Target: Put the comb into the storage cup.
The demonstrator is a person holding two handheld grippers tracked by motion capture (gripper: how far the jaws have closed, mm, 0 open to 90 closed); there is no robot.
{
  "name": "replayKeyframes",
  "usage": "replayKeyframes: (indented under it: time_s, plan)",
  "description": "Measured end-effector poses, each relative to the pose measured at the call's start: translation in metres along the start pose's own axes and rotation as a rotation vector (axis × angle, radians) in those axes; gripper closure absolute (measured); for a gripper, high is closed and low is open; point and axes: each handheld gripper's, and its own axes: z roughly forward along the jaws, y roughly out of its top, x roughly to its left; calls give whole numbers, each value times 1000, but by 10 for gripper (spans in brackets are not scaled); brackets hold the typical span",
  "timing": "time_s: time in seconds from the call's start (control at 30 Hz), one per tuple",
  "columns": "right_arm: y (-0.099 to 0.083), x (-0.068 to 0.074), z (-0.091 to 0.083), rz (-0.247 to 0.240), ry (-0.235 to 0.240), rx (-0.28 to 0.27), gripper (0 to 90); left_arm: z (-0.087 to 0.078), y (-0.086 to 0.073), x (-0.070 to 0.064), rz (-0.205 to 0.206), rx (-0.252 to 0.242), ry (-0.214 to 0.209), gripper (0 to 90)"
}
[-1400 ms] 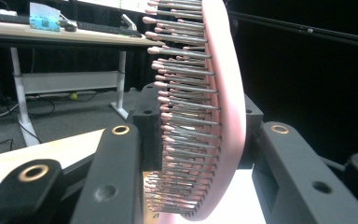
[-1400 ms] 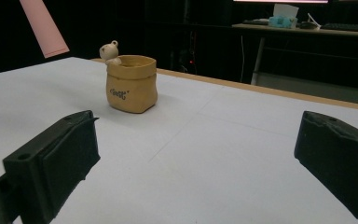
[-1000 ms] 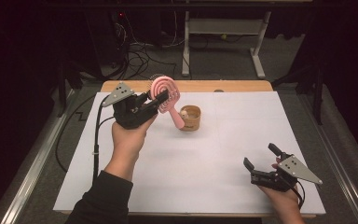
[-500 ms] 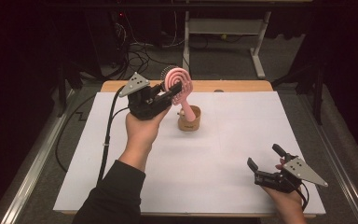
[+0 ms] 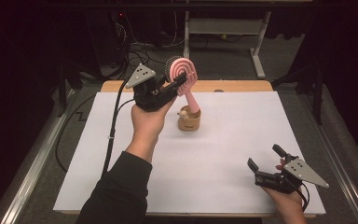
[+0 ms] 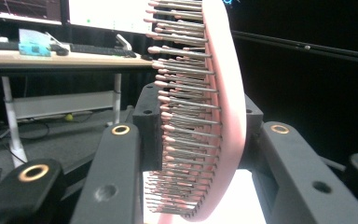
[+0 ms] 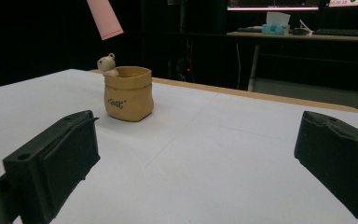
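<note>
The pink hairbrush is clamped by its head in the left gripper above the tan cup, apparently not yet lowered in, while the right gripper is held open and idle.

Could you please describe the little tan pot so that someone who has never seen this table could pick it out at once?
Start from the white table and look toward its far edge, near the middle. There, just below the pink hairbrush held up in the left claw, stands the tan pot. It is shaped like a small sack with dark lettering on its side and a tiny bear figure peeking over its rim.
</note>
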Motion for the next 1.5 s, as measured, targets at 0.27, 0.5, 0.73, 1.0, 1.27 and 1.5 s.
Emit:
replayKeyframes:
  time_s: [0.27, 0.5, 0.73, 1.0, 1.27, 1.5]
  plan:
    - [-1, 0, 0, 1, 2, 3, 3, 9, -1, 6, -16, -16, 5, 631]
    - [0, -1, -2, -3, 2, -2, 3, 17, -4, 13, -15, -15, 24, 631]
    - [0, -1, -1, -2, 5, -1, 3, 23, -12, 19, -31, -3, 30, 631]
    - [0, -2, -1, 2, 1, -6, 3, 30, -24, 24, -46, 15, 35, 631]
    - [0, -1, -1, 2, 6, -8, 3, 37, -37, 24, -37, 26, 41, 631]
    - [1, -2, -2, 5, 4, -8, 3, 40, -43, 22, -27, 22, 48, 631]
